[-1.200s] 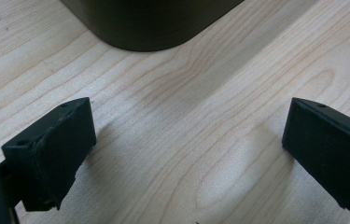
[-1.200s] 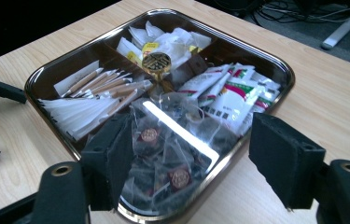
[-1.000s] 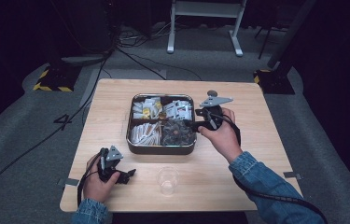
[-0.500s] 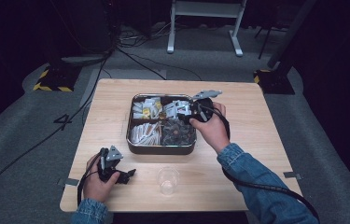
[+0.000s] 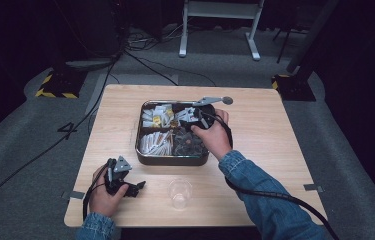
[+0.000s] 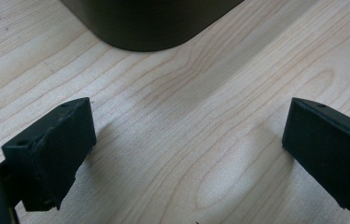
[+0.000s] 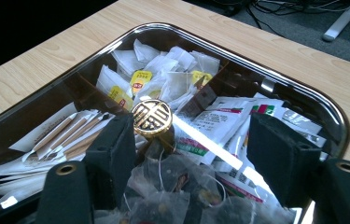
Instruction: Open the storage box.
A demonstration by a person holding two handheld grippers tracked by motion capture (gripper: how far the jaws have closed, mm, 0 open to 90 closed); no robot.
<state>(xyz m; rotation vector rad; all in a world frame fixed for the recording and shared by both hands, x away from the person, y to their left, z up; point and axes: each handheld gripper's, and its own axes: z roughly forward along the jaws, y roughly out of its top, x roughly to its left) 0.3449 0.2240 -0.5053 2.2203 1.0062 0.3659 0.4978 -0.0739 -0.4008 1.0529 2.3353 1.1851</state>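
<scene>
The right gripper (image 7: 191, 154) hangs wide, holding nothing, over the tray (image 5: 147, 156), seemingly choosing a sachet (image 7: 219, 122) beside the gold knob (image 7: 152, 117), so next it must dip and close; the right gripper view alone shows labels, the high view a cup (image 5: 180, 192) before the tray

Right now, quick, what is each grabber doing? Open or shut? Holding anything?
Left gripper: open, holding nothing, low over the bare table.
Right gripper: open, holding nothing, poised over the tray of packets near the gold knob.
</scene>
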